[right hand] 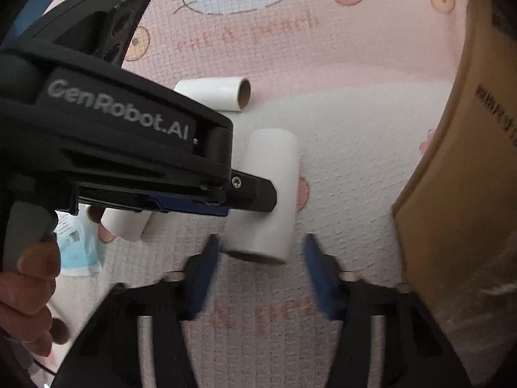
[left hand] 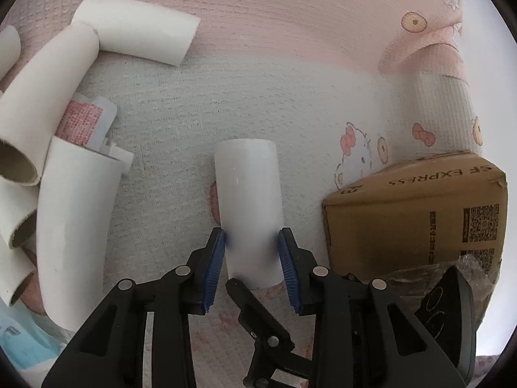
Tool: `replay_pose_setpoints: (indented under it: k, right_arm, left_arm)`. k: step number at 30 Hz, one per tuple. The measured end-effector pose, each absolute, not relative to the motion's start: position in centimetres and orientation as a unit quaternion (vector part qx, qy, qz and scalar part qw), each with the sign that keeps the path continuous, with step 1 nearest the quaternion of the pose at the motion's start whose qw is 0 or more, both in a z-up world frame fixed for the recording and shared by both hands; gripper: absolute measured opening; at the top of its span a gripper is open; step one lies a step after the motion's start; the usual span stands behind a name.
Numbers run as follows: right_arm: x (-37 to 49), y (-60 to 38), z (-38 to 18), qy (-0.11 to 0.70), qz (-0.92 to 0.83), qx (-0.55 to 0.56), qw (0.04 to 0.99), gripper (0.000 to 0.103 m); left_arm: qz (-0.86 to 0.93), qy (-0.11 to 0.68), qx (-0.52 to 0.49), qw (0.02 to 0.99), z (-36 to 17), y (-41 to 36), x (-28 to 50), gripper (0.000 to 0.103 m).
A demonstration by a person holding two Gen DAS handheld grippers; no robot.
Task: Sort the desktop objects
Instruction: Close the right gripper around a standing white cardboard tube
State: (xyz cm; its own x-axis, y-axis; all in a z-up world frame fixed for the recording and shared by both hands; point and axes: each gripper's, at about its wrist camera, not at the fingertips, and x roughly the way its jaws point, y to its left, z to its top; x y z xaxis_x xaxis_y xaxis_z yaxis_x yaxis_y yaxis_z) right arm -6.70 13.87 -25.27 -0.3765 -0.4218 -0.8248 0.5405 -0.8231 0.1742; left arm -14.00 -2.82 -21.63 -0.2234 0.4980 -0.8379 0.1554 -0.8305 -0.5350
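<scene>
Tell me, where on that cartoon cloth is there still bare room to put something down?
Bare cloth lies beyond the middle white roll, between the roll pile on the left and the cardboard box on the right. A narrower strip separates roll and box. The left edge is crowded with rolls and packets.

1. My right gripper (right hand: 258, 252) stands parted, blurred, the white roll (right hand: 268, 194) lying just ahead between its fingertips.
2. My left gripper (right hand: 252, 199) crosses from the left onto that roll.
3. A cardboard box (right hand: 458, 177) stands to the right.
</scene>
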Motion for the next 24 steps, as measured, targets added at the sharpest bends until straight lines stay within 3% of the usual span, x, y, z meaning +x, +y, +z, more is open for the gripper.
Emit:
replay_pose_setpoints:
  k: [24]
  right_arm:
    - [2.4, 17.5, -24.4, 0.172, -0.780, 0.508, 0.322, 0.043]
  left_arm:
    - [0.709, -0.336, -0.604, 0.141, -22.4, -3.0, -5.3, 0.037]
